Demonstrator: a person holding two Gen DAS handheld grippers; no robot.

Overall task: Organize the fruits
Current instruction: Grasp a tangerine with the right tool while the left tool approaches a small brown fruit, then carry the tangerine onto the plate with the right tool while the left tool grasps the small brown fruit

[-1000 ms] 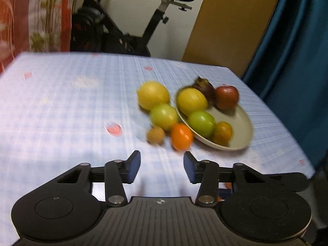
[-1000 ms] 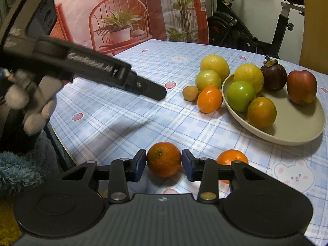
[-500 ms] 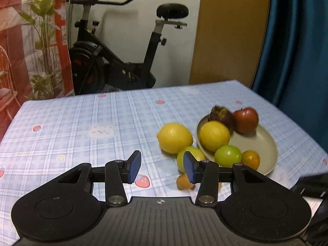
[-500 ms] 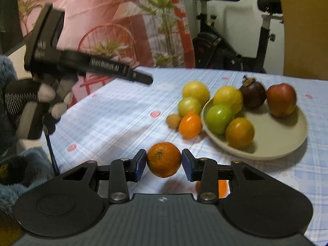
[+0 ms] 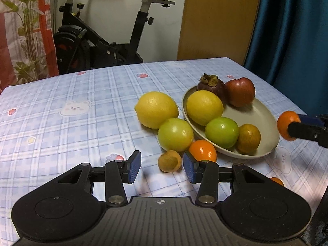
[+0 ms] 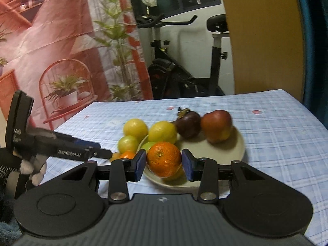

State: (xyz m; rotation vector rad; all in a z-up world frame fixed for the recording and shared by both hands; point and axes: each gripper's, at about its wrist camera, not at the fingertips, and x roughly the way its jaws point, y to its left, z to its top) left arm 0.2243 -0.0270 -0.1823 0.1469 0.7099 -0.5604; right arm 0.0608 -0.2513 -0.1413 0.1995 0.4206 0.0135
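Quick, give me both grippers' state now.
Left gripper: open, holding nothing.
Right gripper: shut on an orange.

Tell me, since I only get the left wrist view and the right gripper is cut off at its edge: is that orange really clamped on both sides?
Observer: Yes. In the right wrist view both blue pads of the right gripper press on the orange, one on each side.
Operator: Where is it pointing?
Observer: Toward the plate. The orange lines up with its near rim, with a bare patch beyond it, in front of the apple.
Operator: And my left gripper?
Observer: Seen from the side, the left gripper is held by a gloved hand, its tip near the loose fruit left of the plate.
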